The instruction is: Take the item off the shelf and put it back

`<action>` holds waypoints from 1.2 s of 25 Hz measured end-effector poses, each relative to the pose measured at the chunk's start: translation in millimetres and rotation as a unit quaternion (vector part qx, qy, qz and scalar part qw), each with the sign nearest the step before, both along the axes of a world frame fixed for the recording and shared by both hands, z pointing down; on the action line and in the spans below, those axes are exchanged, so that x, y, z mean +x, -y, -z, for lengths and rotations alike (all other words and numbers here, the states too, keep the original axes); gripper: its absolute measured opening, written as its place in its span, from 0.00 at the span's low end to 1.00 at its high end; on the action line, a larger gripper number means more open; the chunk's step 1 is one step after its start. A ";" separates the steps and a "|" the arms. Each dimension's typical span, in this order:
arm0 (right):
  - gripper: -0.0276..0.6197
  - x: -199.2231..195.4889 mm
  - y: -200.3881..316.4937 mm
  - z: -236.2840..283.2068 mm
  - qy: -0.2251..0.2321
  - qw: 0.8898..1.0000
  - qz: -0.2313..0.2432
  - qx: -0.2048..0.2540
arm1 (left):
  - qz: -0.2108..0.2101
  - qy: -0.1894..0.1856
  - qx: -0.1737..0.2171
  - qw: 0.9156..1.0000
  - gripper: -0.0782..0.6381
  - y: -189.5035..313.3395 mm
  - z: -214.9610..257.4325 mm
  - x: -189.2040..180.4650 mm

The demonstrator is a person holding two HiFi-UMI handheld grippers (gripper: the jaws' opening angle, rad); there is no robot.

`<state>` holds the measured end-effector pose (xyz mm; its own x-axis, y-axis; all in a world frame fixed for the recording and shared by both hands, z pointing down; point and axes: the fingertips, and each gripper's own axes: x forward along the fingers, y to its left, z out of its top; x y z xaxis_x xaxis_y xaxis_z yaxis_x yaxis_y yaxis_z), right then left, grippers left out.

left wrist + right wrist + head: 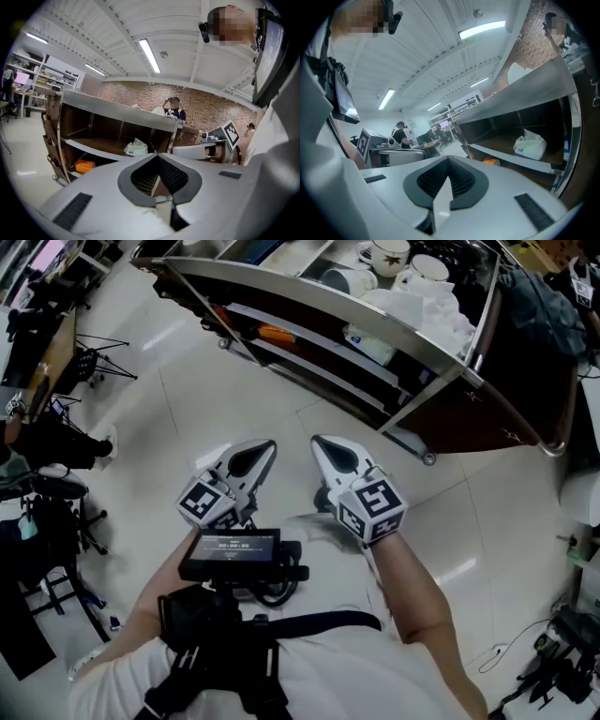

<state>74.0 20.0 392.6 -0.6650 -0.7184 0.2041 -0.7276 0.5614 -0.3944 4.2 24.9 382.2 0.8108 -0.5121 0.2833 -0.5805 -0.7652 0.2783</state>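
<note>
A steel and dark-brown shelf unit (309,298) stands ahead on the pale floor. On its top sit cups (389,254) and a white plastic bag (431,306). An orange item (277,334) lies on a lower shelf. In the left gripper view a white pack (136,148) rests on the middle shelf, with the orange item (84,166) below it. The right gripper view shows a white bag (529,145) on that shelf. My left gripper (267,444) (157,154) and right gripper (317,440) (449,158) are side by side near my chest, short of the shelf, both shut and holding nothing.
A black tripod stand (98,357) and office chairs (56,493) are at the left. The shelf unit rides on casters (427,458). A person (174,108) stands behind the shelf. Another person (400,133) wearing a headset is at desks in the background. Cables lie at bottom right (553,662).
</note>
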 end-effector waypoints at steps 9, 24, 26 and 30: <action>0.05 59.5 51.6 -25.5 -0.012 0.996 -0.089 -0.003 | -0.052 0.028 -0.004 0.998 0.12 58.6 -17.5 42.3; 0.05 76.1 97.1 -65.0 -0.037 0.987 -0.147 -0.058 | -0.070 0.039 -0.009 0.997 0.12 113.2 -68.5 57.0; 0.05 76.3 96.9 -69.4 -0.041 0.984 -0.162 -0.065 | -0.080 0.039 -0.013 0.996 0.12 114.0 -72.7 58.7; 0.05 90.4 96.8 -78.4 -0.038 0.976 -0.203 -0.072 | -0.095 0.038 -0.019 0.995 0.12 117.9 -79.2 64.7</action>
